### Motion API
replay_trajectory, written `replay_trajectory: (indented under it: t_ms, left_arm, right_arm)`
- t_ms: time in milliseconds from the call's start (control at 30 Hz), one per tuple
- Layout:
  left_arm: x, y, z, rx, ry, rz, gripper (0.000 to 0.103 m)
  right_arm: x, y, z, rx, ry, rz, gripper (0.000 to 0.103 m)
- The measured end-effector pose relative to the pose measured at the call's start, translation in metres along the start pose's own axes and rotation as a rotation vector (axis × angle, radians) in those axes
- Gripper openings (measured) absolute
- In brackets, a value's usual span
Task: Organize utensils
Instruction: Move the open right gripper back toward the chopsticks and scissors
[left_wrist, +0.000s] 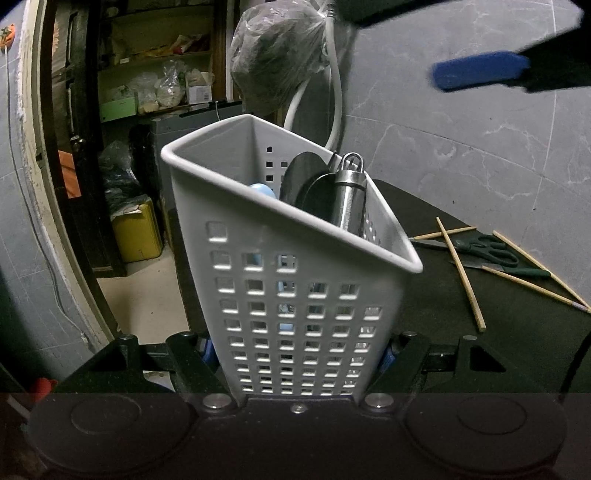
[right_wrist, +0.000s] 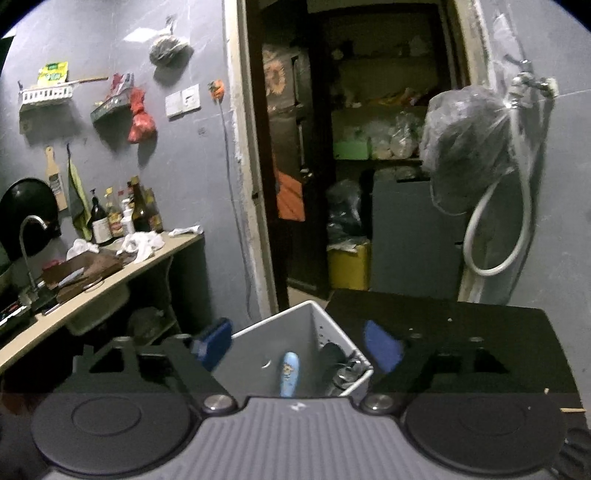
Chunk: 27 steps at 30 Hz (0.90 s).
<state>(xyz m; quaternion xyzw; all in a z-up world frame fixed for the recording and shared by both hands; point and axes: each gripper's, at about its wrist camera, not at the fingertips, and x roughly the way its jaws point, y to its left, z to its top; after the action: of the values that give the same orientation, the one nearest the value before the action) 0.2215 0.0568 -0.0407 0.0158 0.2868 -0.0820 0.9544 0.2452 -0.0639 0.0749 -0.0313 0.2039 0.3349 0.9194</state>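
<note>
Left gripper (left_wrist: 297, 356) clamps the white basket (left_wrist: 280, 295) holding a blue-handled utensil (right_wrist: 288, 373); right gripper (right_wrist: 299, 345) hovers open above, chopsticks (left_wrist: 461, 275) at 3 o'clock on the desk (left_wrist: 436, 295).

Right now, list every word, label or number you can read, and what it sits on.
No text here can be read.
Green packet on the wall shelf: print too blurred.
Bottles on the counter: labels too small.
Box on the storeroom shelf: label too small.
Light blue handle in the white basket: a small picture, no legible words.
</note>
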Motion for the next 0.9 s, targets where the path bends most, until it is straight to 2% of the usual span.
replay_trajectory:
  t_ms: [133, 233, 400, 667, 900]
  left_arm:
    - [0.0, 0.0, 0.0, 0.0, 0.0, 0.0, 0.076]
    - [0.0, 0.0, 0.0, 0.002, 0.001, 0.001, 0.076]
    - [0.001, -0.002, 0.002, 0.003, 0.008, 0.005, 0.076]
    - [0.002, -0.004, 0.006, -0.007, 0.02, 0.013, 0.076]
    - [0.003, -0.007, 0.008, -0.019, 0.028, 0.03, 0.076]
  right_arm:
    - [-0.02, -0.011, -0.007, 0.022, -0.009, -0.066, 0.102]
    - [-0.034, -0.022, -0.02, 0.048, 0.022, -0.134, 0.102]
    - [-0.054, -0.046, -0.061, 0.148, 0.136, -0.265, 0.103]
    - [-0.075, -0.064, -0.12, 0.236, 0.332, -0.388, 0.103]
    - [-0.086, -0.091, -0.144, 0.31, 0.383, -0.451, 0.103]
